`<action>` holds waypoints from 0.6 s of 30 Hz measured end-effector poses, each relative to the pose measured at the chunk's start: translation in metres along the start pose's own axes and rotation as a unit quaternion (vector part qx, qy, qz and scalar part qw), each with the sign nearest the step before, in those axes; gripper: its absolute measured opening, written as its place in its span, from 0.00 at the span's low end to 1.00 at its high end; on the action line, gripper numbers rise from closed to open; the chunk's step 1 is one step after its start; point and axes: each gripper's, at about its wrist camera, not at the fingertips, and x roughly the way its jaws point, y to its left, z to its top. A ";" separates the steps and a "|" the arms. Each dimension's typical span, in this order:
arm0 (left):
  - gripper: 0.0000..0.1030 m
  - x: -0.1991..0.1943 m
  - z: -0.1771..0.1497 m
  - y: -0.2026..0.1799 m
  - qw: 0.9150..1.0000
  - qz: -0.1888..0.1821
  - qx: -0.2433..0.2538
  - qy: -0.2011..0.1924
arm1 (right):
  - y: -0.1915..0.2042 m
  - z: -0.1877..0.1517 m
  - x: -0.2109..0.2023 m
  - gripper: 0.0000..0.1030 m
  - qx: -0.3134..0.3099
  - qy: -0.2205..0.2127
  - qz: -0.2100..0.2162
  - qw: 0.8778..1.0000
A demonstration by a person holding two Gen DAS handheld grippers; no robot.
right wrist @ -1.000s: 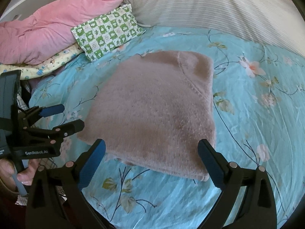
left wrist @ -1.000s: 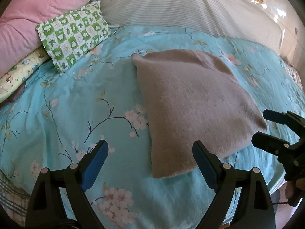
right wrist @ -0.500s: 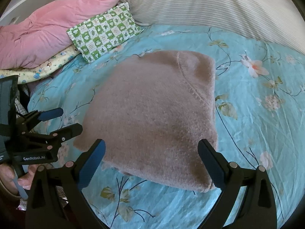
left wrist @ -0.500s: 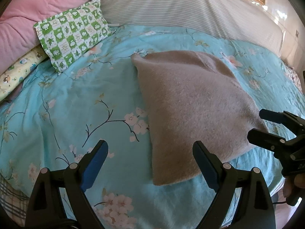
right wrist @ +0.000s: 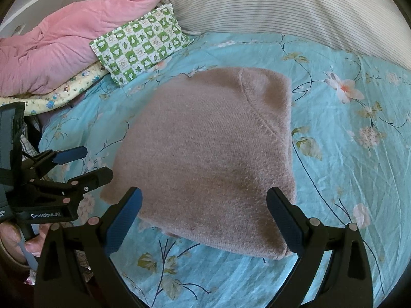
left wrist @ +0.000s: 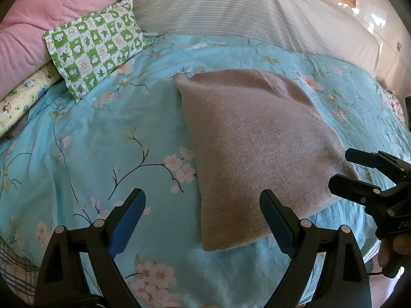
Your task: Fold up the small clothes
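A folded brown knit garment [left wrist: 257, 141] [right wrist: 205, 154] lies flat on the blue floral bedspread [left wrist: 102, 133] [right wrist: 359, 154]. My left gripper [left wrist: 203, 215] hovers open above the garment's near left corner, nothing between its fingers; it also shows at the left of the right wrist view [right wrist: 84, 164]. My right gripper [right wrist: 204, 211] is open over the garment's near edge, empty, and appears at the right of the left wrist view [left wrist: 344, 172]. Neither gripper touches the cloth.
A green-and-white checked pillow [left wrist: 95, 48] [right wrist: 141, 43], a pink quilt [left wrist: 51, 7] [right wrist: 64, 38] and a yellow printed cloth [left wrist: 23, 95] lie at the far left. A striped pillow [left wrist: 244, 7] [right wrist: 295, 7] spans the back. A hand [right wrist: 15, 238] holds the left gripper.
Both grippers have drifted slightly nearer the garment's near edge, staying open. The garment has not moved.
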 end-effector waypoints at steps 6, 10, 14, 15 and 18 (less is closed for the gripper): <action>0.88 -0.001 0.000 -0.002 1.000 -0.002 0.000 0.000 | -0.001 0.001 0.000 0.95 0.000 -0.001 0.001 1.000; 0.88 -0.001 0.000 -0.002 1.000 -0.002 0.000 0.000 | -0.001 0.002 -0.001 0.95 0.004 -0.004 0.000 1.000; 0.88 -0.001 0.001 -0.003 1.000 -0.002 0.002 0.000 | -0.002 0.002 -0.001 0.95 0.004 -0.004 0.000 1.000; 0.88 -0.001 0.001 -0.003 1.000 -0.002 0.001 0.000 | -0.002 0.002 -0.001 0.95 0.004 -0.004 0.000 1.000; 0.88 0.000 0.001 -0.002 1.000 -0.005 0.002 0.000 | -0.002 0.002 -0.001 0.95 0.005 -0.004 0.001 1.000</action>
